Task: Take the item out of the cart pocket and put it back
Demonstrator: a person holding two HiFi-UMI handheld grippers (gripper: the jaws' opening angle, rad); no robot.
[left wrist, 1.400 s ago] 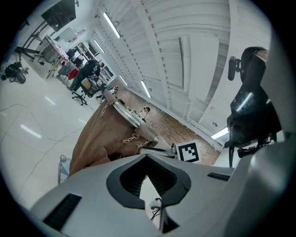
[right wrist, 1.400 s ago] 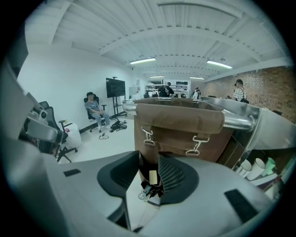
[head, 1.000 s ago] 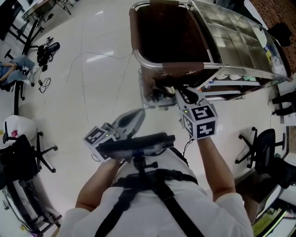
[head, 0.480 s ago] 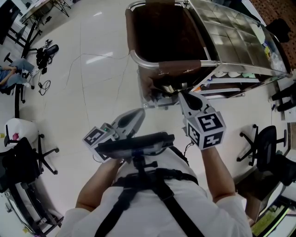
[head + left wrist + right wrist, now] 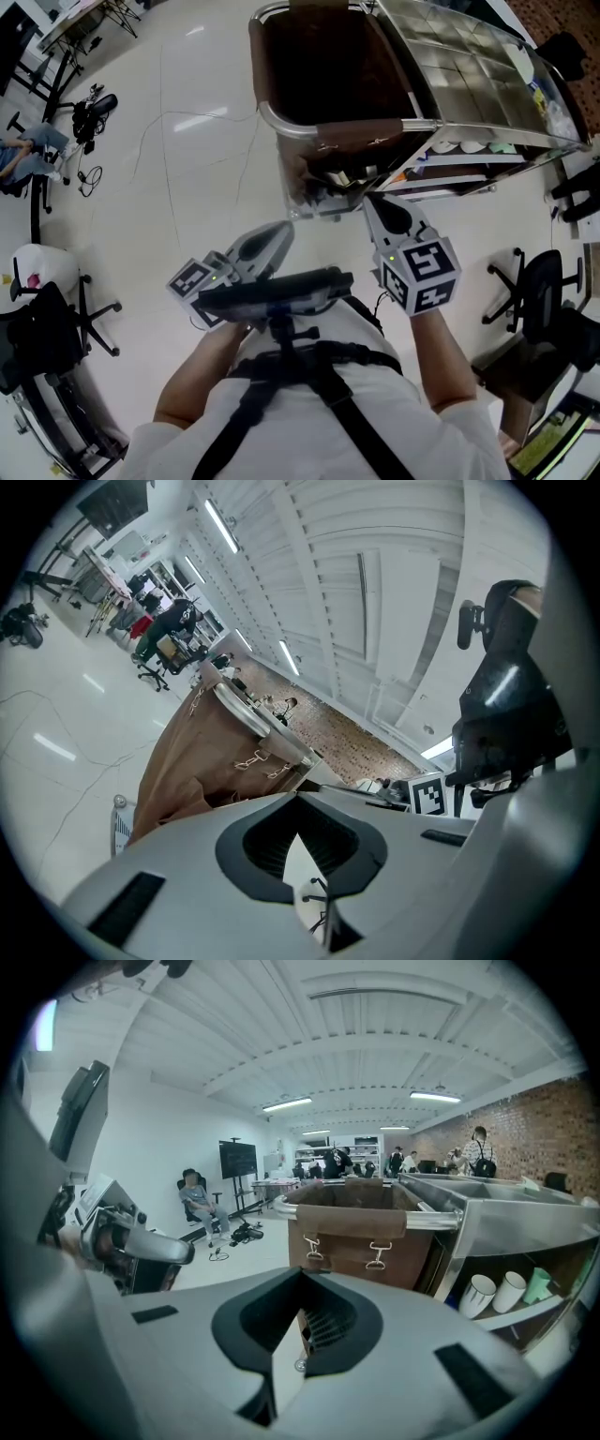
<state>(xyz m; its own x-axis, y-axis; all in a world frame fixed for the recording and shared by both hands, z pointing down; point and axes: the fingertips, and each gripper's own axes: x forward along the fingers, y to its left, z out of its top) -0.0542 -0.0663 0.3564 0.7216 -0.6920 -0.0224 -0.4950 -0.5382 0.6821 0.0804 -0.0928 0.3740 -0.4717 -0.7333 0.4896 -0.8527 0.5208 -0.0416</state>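
The cart's brown fabric bag (image 5: 328, 66) hangs on a steel rail, with a flap pocket (image 5: 361, 1241) on its near side. In the head view a few small things show at the pocket's mouth (image 5: 339, 176); I cannot tell what they are. My right gripper (image 5: 370, 200) hovers just short of that pocket and points at it. Its jaws have just been closing, and they meet now with nothing between them (image 5: 301, 1277). My left gripper (image 5: 284, 230) is held level near my body, left of the cart. Its jaws also meet at the tips (image 5: 300, 803) and hold nothing.
The steel cart (image 5: 469, 56) extends to the right, with cups (image 5: 495, 1293) on a lower shelf. Office chairs (image 5: 530, 300) (image 5: 56, 309) stand on both sides. Cables and gear (image 5: 94, 103) lie on the floor at far left. A seated person (image 5: 197, 1204) and others are far off.
The right gripper has drawn back from the pocket toward me, and its jaws have gone from apart to shut. The left gripper has stayed where it was.
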